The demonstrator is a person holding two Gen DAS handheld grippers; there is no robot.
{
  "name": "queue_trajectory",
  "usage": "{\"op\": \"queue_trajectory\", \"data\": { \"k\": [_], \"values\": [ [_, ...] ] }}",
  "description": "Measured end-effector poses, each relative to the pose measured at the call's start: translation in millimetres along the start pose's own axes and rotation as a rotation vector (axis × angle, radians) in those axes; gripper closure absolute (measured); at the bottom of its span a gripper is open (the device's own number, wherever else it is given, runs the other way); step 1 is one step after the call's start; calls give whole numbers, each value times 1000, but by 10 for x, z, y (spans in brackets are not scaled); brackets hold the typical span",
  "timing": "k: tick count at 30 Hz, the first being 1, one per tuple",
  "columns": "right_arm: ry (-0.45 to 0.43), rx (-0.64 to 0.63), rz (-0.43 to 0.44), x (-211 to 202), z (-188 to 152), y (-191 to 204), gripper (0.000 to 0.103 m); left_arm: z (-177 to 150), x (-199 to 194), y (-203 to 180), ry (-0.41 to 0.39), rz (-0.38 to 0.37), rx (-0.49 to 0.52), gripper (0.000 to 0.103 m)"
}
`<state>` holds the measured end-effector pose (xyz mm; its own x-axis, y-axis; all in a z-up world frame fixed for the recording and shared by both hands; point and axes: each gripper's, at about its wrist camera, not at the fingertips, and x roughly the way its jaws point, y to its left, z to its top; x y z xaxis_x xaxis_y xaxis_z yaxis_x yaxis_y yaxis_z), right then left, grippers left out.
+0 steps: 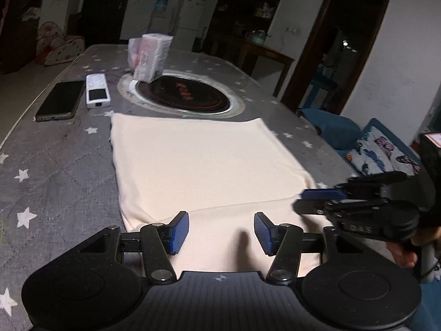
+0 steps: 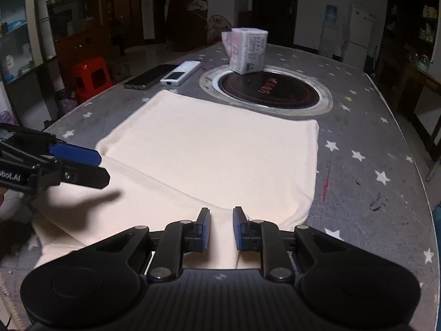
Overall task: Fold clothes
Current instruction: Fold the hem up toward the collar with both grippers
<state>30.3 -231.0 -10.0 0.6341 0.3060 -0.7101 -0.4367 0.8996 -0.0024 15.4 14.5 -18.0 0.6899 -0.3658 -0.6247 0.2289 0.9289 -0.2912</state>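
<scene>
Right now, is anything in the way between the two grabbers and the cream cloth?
Nothing visible. The open left gripper and open right gripper both hover directly over the near edge of the flat cream-coloured cloth.

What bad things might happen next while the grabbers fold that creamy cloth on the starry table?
1. The left gripper and right gripper are both open over the cream cloth, gripping nothing; closing badly might catch only one layer, making a crooked fold.
2. The grippers are close together and could bump.
3. A big sweep might drag the cloth into the phone or remote.
</scene>
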Motion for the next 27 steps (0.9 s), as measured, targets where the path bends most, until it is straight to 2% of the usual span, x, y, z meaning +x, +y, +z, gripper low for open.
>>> {"op": "queue_trajectory", "data": {
  "k": [6,12,20,27],
  "values": [
    [1,-19,9,-137,-53,8,86,-15,15,21,5,3,10,47],
    [42,-57,7,-256,-298,60,85,-132,-149,-121,-3,-19,64,47],
    [8,-47,-5,-363,-379,99,84,-352,-182,-280,23,-7,132,45],
    [20,-63,-6,-481,-403,83,84,-388,-476,-298,23,-44,189,42]
  ]
}}
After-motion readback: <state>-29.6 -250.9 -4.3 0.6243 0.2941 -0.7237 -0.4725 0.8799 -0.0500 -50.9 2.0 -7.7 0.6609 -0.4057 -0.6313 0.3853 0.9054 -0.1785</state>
